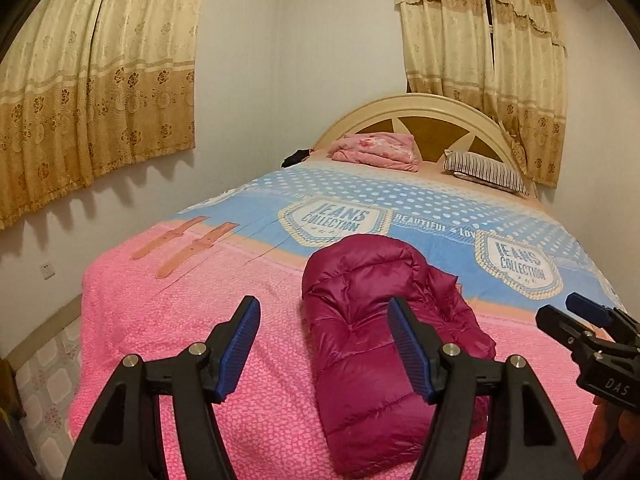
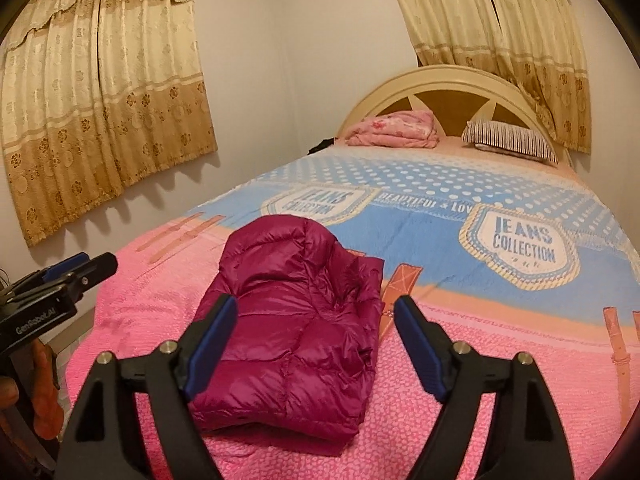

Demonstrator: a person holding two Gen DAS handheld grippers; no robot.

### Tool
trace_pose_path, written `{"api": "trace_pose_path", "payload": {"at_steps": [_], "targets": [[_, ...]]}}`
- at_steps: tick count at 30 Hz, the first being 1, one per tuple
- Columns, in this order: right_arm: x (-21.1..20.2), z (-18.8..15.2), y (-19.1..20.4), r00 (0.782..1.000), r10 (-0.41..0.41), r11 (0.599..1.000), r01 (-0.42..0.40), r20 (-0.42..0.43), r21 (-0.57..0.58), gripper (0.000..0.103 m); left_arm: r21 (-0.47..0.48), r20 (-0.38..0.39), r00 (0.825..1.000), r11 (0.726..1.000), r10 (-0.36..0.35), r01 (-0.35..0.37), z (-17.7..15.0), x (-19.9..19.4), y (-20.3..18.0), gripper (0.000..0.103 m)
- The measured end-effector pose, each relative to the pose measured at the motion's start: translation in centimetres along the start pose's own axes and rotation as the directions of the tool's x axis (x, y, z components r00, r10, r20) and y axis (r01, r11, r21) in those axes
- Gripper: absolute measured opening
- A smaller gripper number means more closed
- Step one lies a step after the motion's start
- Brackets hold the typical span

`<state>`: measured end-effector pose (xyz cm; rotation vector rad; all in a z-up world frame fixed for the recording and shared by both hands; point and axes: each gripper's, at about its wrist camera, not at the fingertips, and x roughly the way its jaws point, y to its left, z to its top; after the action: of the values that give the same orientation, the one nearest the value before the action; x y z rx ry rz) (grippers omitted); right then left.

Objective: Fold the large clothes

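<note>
Claws [image 1: 324, 320] spread; folded jacket [image 1: 384, 344] lies lengthwise toward headboard [image 1: 420, 108].

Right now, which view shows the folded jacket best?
Right wrist view: the magenta jacket lies nearly whole between the open right claw fingers. In the left wrist view, a finger covers part of it.

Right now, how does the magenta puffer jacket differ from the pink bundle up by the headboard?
The magenta puffer jacket is glossy, quilted and plain; the pink bundle is matte with a floral print. The jacket lies near the foot of the bed, close to both grippers; the bundle sits far off at the headboard. Both are folded and rest on the bed.
</note>
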<state>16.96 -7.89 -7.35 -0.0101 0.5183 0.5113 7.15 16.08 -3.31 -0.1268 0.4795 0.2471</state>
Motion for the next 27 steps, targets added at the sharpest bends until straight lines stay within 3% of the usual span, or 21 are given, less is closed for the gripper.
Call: {"api": "trace_pose_path", "payload": {"at_steps": [27], "targets": [[-0.63,-0.53,0.51,1.0,0.025,1.0,-0.025,0.005,-0.001,0.084,-0.002,-0.01,1.0,1.0,0.003,-0.003,-0.1,0.32,-0.01,0.067]]}}
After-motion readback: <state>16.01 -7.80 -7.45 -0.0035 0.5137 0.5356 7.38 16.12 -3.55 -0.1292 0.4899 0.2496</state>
